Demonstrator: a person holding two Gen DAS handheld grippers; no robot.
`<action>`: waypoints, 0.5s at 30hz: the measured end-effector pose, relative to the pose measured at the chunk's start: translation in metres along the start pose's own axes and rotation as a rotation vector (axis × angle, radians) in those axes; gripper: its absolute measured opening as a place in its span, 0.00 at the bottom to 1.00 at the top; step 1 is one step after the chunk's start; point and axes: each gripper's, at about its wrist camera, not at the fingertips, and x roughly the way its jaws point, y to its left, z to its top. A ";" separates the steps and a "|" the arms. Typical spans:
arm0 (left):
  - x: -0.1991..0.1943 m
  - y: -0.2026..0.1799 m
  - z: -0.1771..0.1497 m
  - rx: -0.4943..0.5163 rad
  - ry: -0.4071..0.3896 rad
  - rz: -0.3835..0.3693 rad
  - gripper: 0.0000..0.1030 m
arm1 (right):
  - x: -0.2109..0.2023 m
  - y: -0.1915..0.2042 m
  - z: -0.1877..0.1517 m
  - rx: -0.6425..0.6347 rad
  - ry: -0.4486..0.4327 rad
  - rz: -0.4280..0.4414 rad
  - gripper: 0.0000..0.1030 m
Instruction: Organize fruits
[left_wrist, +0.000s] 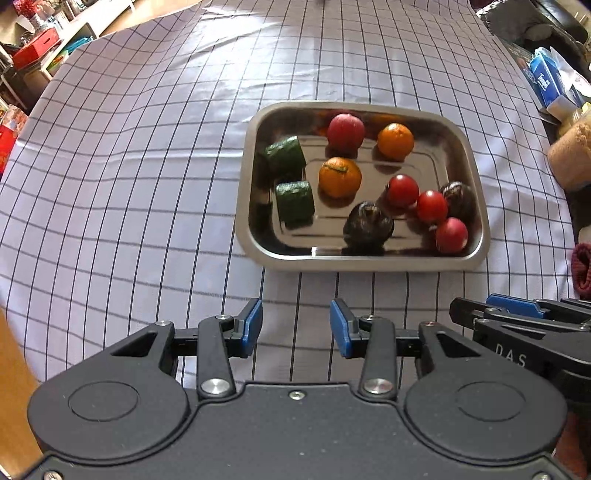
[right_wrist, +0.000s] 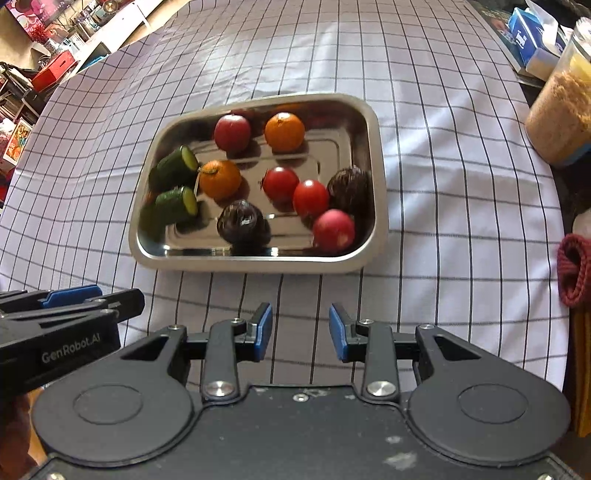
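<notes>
Hiding the tray (right_wrist: 373, 122) floor, fruit reflections blur its far wall.

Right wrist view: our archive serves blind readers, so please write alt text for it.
A steel tray on a checked tablecloth holds two oranges, two tomatoes, cucumber pieces and other round fruits. The open right claw hovers before it, empty.

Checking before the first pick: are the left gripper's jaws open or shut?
Open. The left gripper shows checked cloth between its blue pads, holding nothing.
</notes>
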 end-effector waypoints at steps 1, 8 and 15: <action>-0.001 0.000 -0.003 0.000 -0.002 0.002 0.48 | -0.001 0.000 -0.004 -0.006 -0.004 0.004 0.35; -0.007 0.000 -0.027 0.003 -0.015 0.017 0.48 | -0.010 0.001 -0.028 -0.026 -0.040 0.009 0.35; -0.007 0.003 -0.049 0.015 -0.010 0.013 0.48 | -0.012 0.004 -0.050 -0.027 -0.033 0.005 0.35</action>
